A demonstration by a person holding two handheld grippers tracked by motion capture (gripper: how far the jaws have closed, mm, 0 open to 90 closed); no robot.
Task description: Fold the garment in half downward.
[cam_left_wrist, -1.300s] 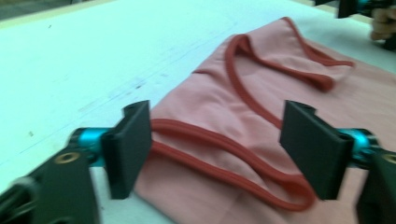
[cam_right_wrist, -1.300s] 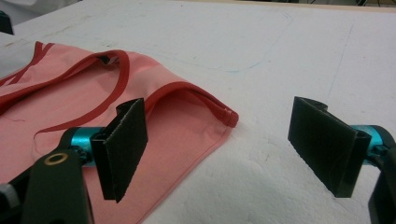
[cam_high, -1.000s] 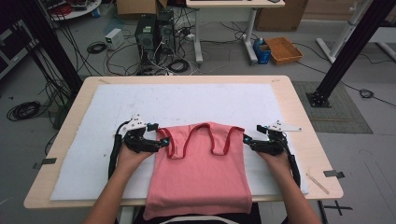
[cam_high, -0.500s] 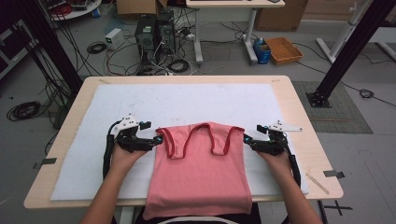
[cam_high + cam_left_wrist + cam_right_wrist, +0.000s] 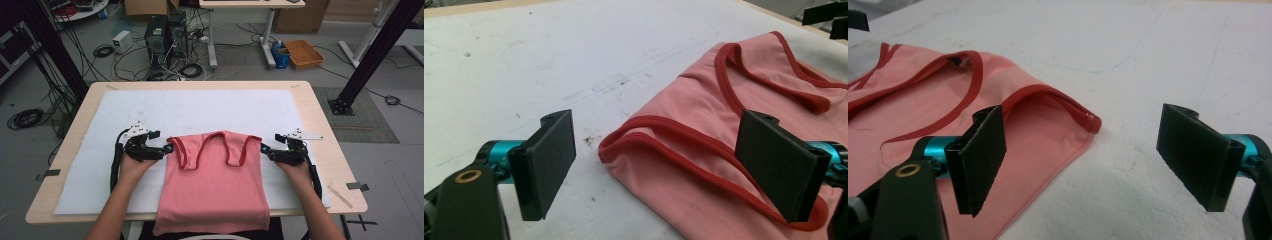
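Table: a wooden table point(image 5: 327, 130) carries a white mat point(image 5: 210, 112) that leaves a strip of bare wood along each side.
Open room: the far half of the mat, beyond the shirt, is bare; narrower bare mat lies to the left of the left hand and to the right of the right hand.
Shirt: a pink tank top point(image 5: 212, 185) with red trim lies flat on the near middle of the mat, straps pointing away from the person, its lower hem hanging over the near table edge.
Shirt corners: the left shoulder corner sits just in front of the left tool, the right shoulder corner just in front of the right tool.
Left hand: the left hand point(image 5: 131, 167) comes in from the bottom edge, forearm angled up and slightly right, holding the left gripper point(image 5: 165, 150) low over the mat and pointing toward the shirt.
Left gripper state: jaws spread wide in the left gripper view point(image 5: 674, 165), one over bare mat, the other over the pink cloth, with the red-edged armhole corner between them; nothing is pinched.
Right hand: the right hand point(image 5: 295, 167) mirrors it, holding the right gripper point(image 5: 265, 149) level and aimed left at the shirt.
Right gripper state: jaws wide apart in the right gripper view point(image 5: 1088, 165), one above the cloth, the other above bare mat, the shirt's corner lying between and just ahead; no grip on it.
Floor: cables, a computer tower point(image 5: 156, 35) and a basket point(image 5: 304, 53) lie beyond the far edge.
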